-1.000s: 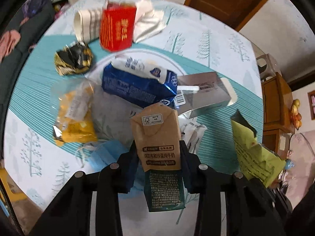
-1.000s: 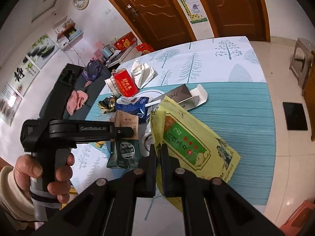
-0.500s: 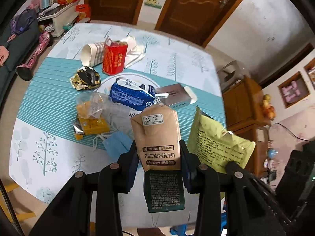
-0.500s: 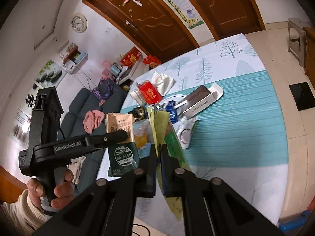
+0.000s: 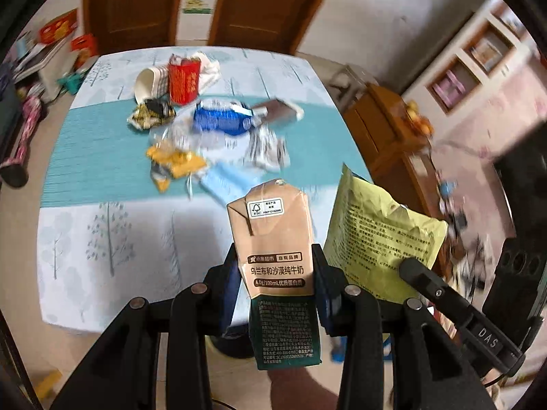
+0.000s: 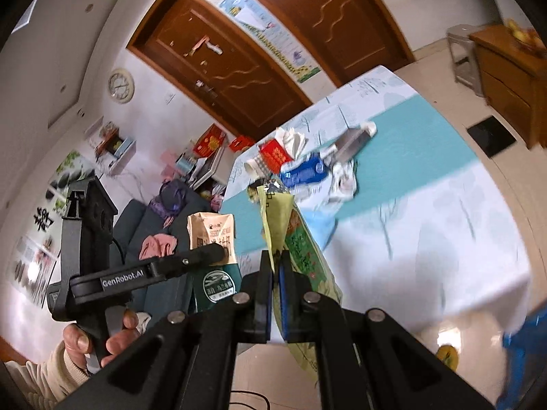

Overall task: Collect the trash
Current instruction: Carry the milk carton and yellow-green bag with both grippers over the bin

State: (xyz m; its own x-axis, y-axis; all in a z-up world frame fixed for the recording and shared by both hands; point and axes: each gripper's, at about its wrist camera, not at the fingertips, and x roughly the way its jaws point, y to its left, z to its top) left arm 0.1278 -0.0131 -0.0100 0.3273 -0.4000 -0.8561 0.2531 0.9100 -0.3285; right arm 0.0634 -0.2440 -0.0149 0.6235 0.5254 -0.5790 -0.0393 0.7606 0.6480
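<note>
**Both grippers loaded, remaining trash on the table**

Far left of the table, on its patterned cloth, lie a tipped paper cup and a crumpled dark-and-gold wrapper. Just right of the cup stands a red carton, with white crumpled paper touching it behind. Below these sit a yellow snack packet and a light blue face mask. Toward the centre lies a blue milk bag, with a grey open box beside it on the right. This group is blurred.

The left gripper is held above the table's near edge; its fingers pinch a tan-and-green milk carton upright by both sides. In the right wrist view the same carton shows beside the hand that holds the tool's grip.

To the right, the right gripper has its fingers pressed together on a yellow-green foil bag, clamped edge-on. In the left wrist view the bag hangs just right of the carton, off the table surface. A wooden cabinet stands beyond the table's right side.
</note>
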